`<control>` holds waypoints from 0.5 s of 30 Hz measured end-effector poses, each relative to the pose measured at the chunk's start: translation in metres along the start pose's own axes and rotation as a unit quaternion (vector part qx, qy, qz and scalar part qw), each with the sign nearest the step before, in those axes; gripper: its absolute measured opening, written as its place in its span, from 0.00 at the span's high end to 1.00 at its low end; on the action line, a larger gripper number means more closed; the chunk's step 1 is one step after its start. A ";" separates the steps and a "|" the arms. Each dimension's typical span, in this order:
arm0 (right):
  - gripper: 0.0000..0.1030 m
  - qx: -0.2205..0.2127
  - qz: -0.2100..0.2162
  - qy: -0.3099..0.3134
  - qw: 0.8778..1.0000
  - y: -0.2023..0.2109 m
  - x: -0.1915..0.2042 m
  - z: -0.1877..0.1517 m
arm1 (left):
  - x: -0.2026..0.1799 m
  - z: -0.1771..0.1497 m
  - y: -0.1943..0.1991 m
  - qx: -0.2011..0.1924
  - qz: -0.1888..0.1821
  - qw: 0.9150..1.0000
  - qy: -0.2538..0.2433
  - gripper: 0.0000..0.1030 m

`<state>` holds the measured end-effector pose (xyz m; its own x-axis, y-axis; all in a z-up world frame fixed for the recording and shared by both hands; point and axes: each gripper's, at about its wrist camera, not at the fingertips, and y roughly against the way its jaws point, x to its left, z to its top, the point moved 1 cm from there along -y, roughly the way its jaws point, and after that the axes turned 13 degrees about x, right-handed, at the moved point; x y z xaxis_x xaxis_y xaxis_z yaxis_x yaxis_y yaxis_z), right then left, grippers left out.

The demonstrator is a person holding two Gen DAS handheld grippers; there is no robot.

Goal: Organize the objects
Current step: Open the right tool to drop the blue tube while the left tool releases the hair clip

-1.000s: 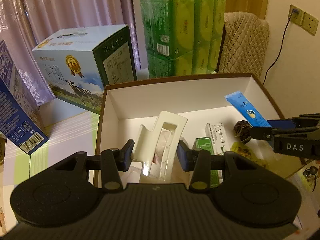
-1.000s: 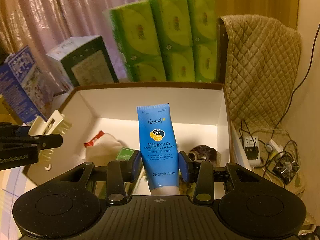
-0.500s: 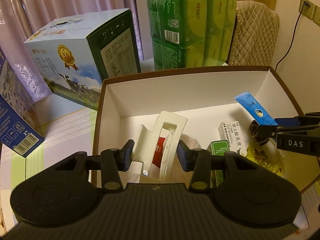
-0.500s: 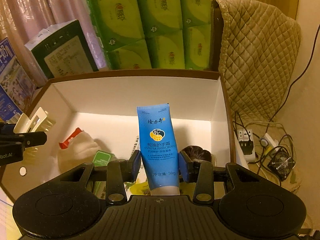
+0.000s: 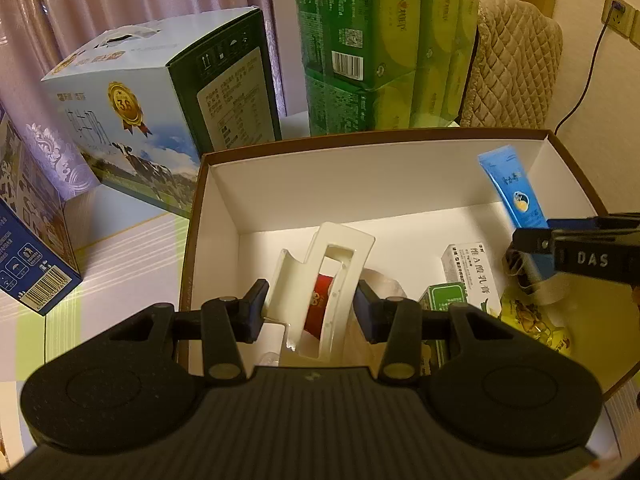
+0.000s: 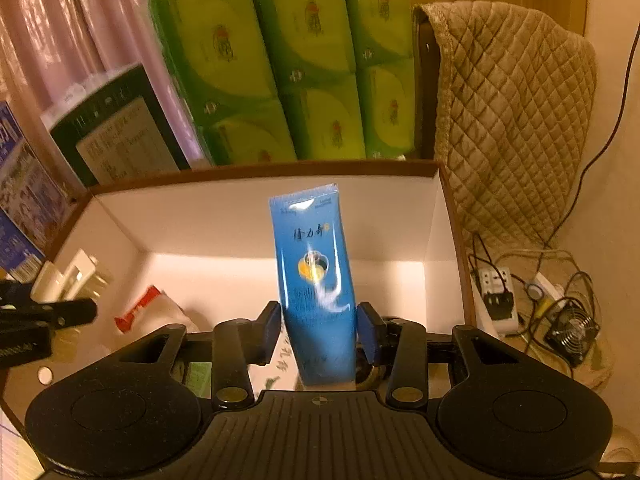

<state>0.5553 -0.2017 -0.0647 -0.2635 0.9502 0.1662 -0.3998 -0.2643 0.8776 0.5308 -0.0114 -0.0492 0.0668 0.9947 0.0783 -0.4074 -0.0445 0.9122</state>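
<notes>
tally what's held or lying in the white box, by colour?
White: 2, hair claw held, medicine carton
Blue: 1, cream tube held
Green: 1, small carton
Yellow: 1, packet
Total: 5, others partly hidden

Dim amber light, fisheye-warped, blurred.

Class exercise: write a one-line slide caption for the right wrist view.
Right tool grips a blue hand-cream tube over the open white-lined box.

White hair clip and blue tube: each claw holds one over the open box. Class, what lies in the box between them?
In the left wrist view, between the white hair clip and the blue tube lie a white carton and a smaller green carton.
</notes>
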 end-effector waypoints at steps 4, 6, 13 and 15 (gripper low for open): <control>0.58 -0.010 0.004 0.007 1.000 0.007 0.001 0.001 | 0.001 0.000 0.000 -0.001 -0.001 1.000 0.001 0.61; 0.56 -0.014 0.007 0.006 1.000 0.010 0.000 0.000 | 0.002 0.000 0.000 -0.002 -0.001 1.000 0.003 0.61; 0.54 -0.009 0.027 0.001 1.000 0.016 0.003 -0.010 | 0.003 0.005 -0.002 -0.009 -0.004 1.000 0.009 0.60; 0.53 -0.006 0.032 -0.001 0.999 0.017 0.003 -0.014 | 0.003 0.007 0.001 -0.024 -0.003 1.000 0.006 0.54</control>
<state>0.5356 -0.2053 -0.0559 -0.2868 0.9318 0.2226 -0.3937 -0.3264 0.8593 0.5369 -0.0096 -0.0451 0.0582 0.9960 0.0685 -0.4502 -0.0351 0.8922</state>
